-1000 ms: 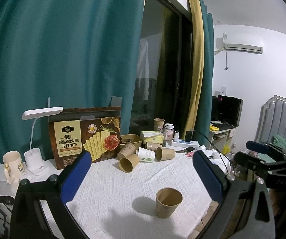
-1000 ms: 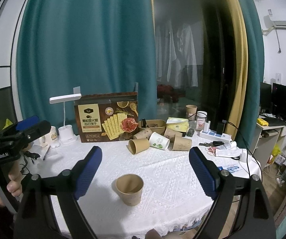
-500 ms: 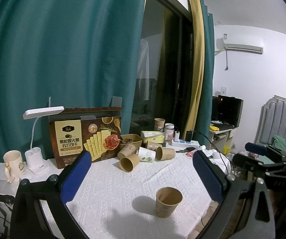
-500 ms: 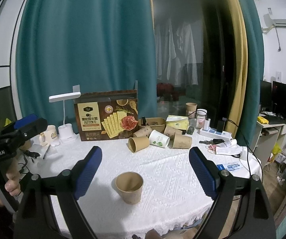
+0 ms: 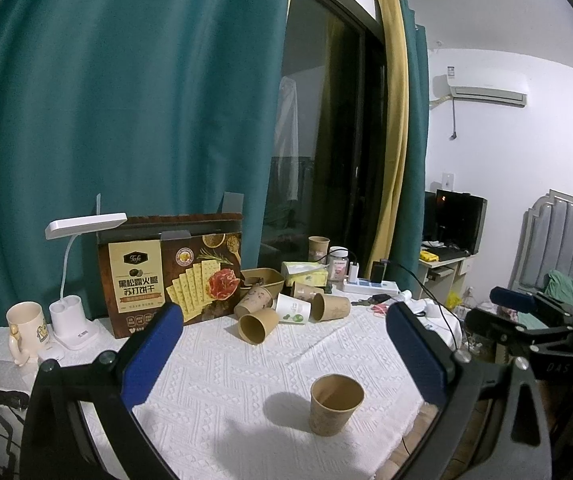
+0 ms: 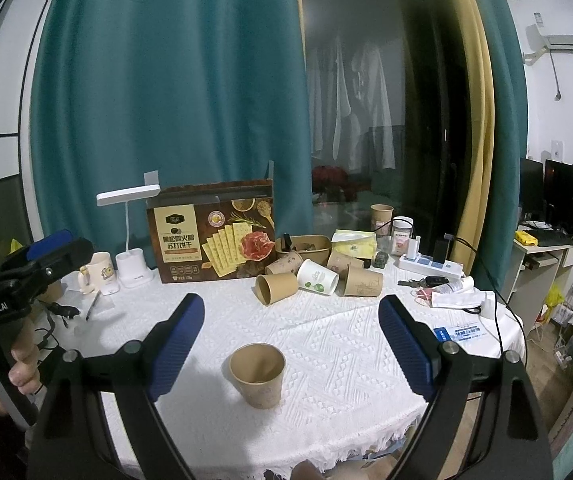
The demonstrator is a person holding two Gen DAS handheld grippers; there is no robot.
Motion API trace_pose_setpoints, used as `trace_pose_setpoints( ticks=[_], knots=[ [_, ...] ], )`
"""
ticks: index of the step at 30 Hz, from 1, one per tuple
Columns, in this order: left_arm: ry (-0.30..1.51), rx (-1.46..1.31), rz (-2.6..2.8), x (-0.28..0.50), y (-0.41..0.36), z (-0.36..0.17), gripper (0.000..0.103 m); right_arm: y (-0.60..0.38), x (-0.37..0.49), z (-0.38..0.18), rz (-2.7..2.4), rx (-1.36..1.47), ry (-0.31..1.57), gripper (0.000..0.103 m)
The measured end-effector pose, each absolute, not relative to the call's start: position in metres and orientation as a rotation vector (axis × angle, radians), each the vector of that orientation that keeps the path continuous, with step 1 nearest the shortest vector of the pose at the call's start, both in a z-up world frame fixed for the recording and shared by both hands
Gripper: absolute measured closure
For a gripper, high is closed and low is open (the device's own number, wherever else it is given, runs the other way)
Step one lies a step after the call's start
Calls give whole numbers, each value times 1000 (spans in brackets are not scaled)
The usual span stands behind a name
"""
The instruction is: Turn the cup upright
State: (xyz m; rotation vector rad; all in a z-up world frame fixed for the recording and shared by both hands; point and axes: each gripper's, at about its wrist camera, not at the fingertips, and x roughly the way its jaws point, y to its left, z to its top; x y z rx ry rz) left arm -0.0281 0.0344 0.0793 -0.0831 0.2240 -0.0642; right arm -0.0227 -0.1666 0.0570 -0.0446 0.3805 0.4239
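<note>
1. The paper cup (image 6: 257,374) is standing upright, mouth up, low and centre in the right wrist frame, on the bench (image 6: 346,344) near its front edge.
2. Both sets of jaws are gaping apart, holding nothing: right gripper (image 6: 292,344), left gripper (image 5: 286,354).
3. A careless swipe risks toppling this light cup again.
4. Tipped cups (image 6: 318,276) are lying mid-frame before teal curtains (image 6: 166,100).

Brown cup (image 5: 336,403) upright on tabletop (image 5: 226,376), empty. Left claw (image 5: 286,356) spread wide, above and behind the cup. Tipped cups (image 5: 286,312) lie well beyond it.
</note>
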Motion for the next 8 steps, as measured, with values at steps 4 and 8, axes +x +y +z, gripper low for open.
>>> trace_pose_setpoints(
  ticks=[4,8],
  knots=[
    [227,-83,-63,-30,33,78,2,-167,-22,55,422,-43,385,16],
    [224,-81,-57,-31,33,77,2,-167,-20,49,449,-37,388,16]
  ],
)
